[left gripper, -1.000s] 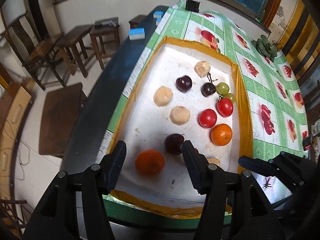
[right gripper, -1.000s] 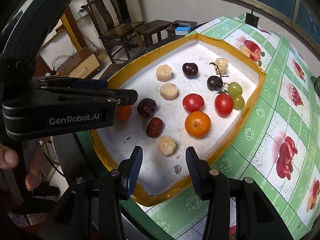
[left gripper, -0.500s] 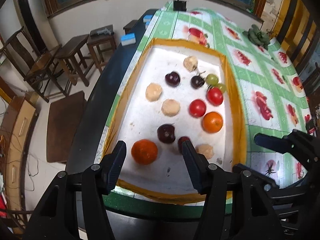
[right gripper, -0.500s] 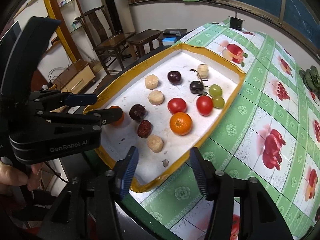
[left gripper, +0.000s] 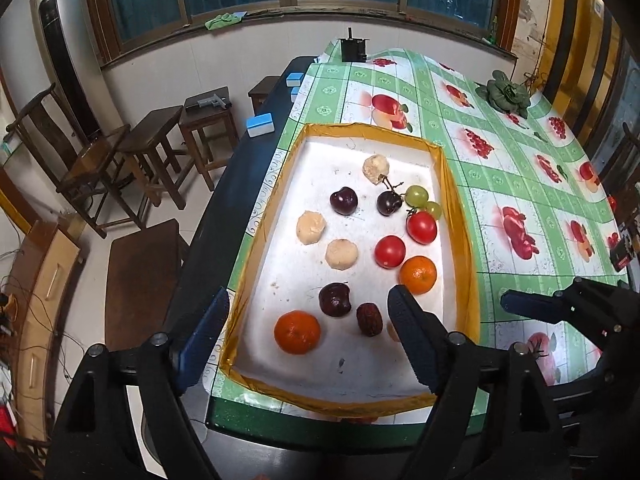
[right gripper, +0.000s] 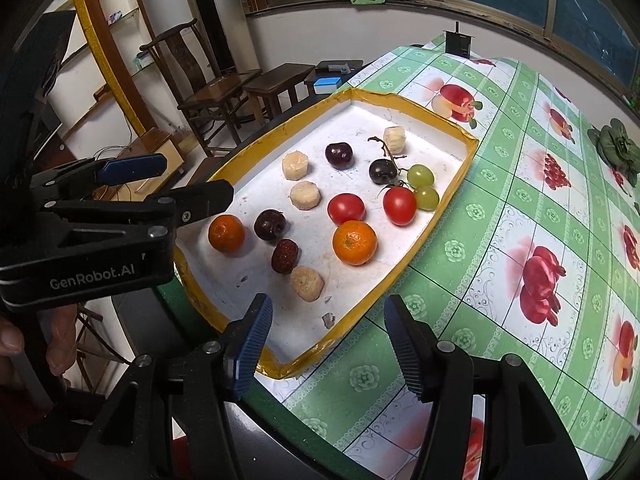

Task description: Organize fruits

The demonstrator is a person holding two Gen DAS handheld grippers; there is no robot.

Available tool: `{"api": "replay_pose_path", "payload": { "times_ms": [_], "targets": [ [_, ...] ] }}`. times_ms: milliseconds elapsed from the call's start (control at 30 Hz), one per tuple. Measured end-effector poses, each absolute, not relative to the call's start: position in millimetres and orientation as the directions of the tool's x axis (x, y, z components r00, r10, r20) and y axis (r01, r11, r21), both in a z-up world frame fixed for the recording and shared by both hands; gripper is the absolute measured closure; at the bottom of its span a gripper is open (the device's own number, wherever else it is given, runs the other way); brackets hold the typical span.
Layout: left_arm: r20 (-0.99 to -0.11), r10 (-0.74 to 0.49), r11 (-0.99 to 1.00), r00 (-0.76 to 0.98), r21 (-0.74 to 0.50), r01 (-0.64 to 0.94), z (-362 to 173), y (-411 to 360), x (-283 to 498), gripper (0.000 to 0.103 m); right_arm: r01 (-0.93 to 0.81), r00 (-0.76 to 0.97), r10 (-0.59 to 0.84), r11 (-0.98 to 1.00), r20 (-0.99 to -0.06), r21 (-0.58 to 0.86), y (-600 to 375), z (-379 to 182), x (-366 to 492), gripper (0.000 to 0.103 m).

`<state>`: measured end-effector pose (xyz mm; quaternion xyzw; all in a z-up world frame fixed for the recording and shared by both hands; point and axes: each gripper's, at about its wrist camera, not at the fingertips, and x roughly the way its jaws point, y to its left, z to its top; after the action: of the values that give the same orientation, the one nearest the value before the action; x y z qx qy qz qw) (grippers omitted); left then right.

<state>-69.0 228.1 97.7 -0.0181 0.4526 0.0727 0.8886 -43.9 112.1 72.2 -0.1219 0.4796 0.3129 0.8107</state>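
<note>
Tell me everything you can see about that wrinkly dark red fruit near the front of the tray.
The wrinkly dark red fruit is small, oblong and shrivelled, like a dried date. It lies on its side on the white floor of the yellow-rimmed tray, between a dark plum and a pale peeled slice, near both; contact is unclear. Neither gripper touches it.

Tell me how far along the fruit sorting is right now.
Nothing looks sorted yet: oranges, tomatoes, dark plums, green grapes, a red date and pale peeled pieces lie mixed in the yellow-rimmed tray. Nothing is in hand: the left gripper and right gripper hover empty, jaws just opened wider. All grouping remains.
</note>
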Motion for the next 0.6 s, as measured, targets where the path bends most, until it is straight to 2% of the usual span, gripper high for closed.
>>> {"api": "replay_pose_path", "payload": {
  "times_ms": [233, 600],
  "targets": [
    [-0.809, 0.131, 0.989, 0.573, 0.065, -0.135, 95.8, 231.8, -70.4, 0.021, -0.6, 0.354, 0.396, 0.791, -0.847, 0.12, 115.5, 75.1, -42.4, 0.042],
    [-0.81, 0.106, 0.986, 0.576, 0.011, -0.166, 93.4, 254.2, -67.9, 0.021, -0.534, 0.38, 0.38, 0.835, -0.844, 0.135, 119.1, 76.1, -38.1, 0.041]
  ]
}}
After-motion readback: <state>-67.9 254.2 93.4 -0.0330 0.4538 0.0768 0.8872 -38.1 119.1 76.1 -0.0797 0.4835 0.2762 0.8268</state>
